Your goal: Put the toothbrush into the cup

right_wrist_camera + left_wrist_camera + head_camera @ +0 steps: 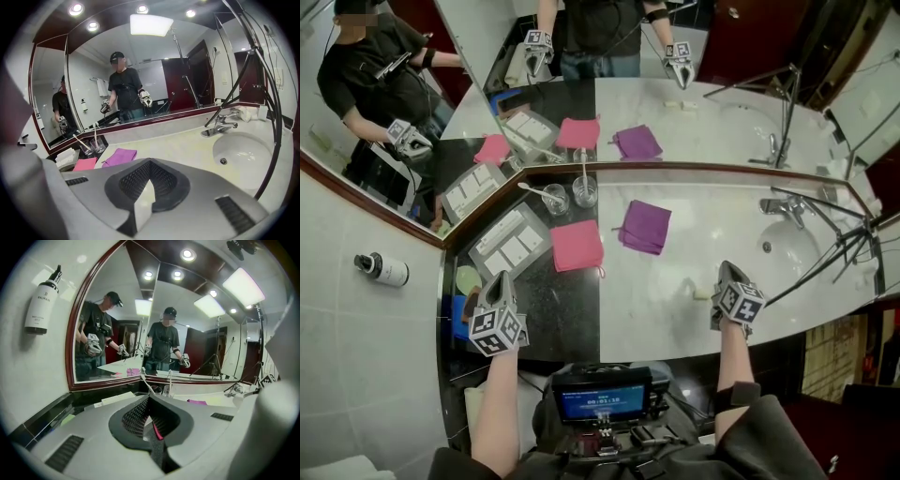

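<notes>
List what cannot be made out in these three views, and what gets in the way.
Head view: small pale item beside the right gripper, too small to identify.
Head view: print on the tray packets, too small to read.
Head view: green object, partly covered by the left gripper.
Left gripper view: bases of the cups, hidden behind that gripper's own body.

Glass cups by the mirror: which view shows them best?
Head view: both glass cups stand unobstructed, a toothbrush in each. Right gripper view shows them small, far left; left gripper view, tiny, just above its jaws.
</notes>
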Demonstrator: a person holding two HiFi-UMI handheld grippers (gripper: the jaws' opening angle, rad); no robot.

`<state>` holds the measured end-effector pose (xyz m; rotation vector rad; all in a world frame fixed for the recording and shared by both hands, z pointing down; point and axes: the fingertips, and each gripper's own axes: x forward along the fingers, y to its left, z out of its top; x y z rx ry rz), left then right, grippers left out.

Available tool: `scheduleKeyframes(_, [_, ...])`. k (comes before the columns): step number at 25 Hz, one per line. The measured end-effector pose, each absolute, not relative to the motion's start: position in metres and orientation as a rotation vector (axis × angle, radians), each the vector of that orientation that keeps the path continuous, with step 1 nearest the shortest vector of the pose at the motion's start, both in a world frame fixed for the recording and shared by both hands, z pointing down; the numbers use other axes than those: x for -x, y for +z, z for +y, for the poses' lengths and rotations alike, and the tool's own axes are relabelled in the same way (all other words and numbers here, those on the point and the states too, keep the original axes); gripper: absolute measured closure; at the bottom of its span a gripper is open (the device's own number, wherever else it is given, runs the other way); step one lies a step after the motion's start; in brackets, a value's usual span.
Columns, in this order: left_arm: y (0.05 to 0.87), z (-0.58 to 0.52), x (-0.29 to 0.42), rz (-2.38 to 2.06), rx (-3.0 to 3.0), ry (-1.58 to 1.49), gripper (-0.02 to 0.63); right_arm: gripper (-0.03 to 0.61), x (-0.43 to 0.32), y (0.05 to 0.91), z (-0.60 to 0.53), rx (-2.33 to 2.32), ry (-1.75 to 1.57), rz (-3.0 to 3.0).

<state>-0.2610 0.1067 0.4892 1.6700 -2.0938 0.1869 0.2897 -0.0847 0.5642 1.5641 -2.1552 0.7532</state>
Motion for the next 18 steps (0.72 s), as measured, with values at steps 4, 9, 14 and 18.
scheduleKeyframes(4, [0.487,0.106,0.263,-2.096,-1.671,0.179,0.614,0.568,-0.288,0.565,-0.085,-1.562,0.753,-2.153])
scheduleKeyframes(9, [0.49,0.112,0.265,-2.095,-1.657,0.179,0.614,0.568,-0.279,0.564,-0.086,-1.536,0.753,-2.172])
scheduleKeyframes(14, [0.495,0.117,0.264,-2.091,-1.644,0.181,0.614,0.568,-0.275,0.567,-0.086,-1.521,0.758,-2.176])
scheduleKeyframes(18, [0.494,0.119,0.262,-2.087,-1.638,0.175,0.614,0.568,-0.274,0.568,-0.087,-1.511,0.759,-2.179])
